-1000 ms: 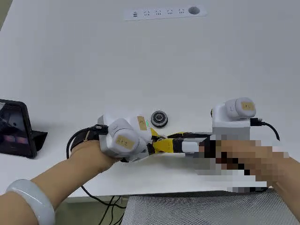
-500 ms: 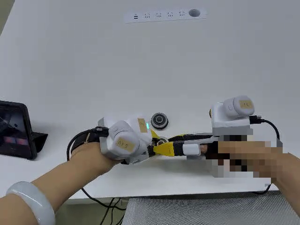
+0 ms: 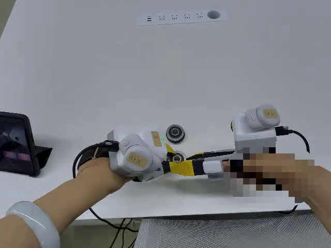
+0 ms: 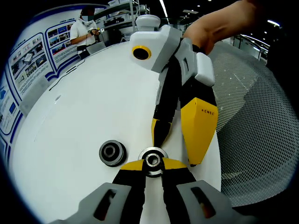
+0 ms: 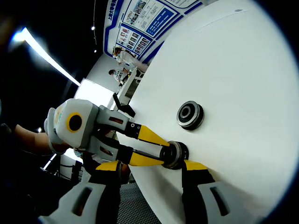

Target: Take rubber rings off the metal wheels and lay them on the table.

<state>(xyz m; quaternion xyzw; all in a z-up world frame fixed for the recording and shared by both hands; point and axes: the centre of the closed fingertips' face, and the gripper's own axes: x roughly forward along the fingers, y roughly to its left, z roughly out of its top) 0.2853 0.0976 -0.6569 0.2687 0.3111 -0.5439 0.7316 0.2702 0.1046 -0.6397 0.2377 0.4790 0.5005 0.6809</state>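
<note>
loose wheel (image 3: pixel 176 132) on table (image 3: pixel 155 67) — just behind gripped wheel (image 3: pixel 179 156) | tablet (image 3: pixel 15 144) far left

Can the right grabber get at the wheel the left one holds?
Probably yes: the right gripper is open with its tips at the held wheel, and the left gripper pinches it from the opposite side.

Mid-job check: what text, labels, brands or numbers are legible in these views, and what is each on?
"CNSC": small black print on the yellow jaw of the right gripper, left gripper view; reading uncertain.
Tan stickers on the white gripper housings: marks too small to read.
Blue wall posters: too blurred to read.
Black tablet screen: blurred.
</note>
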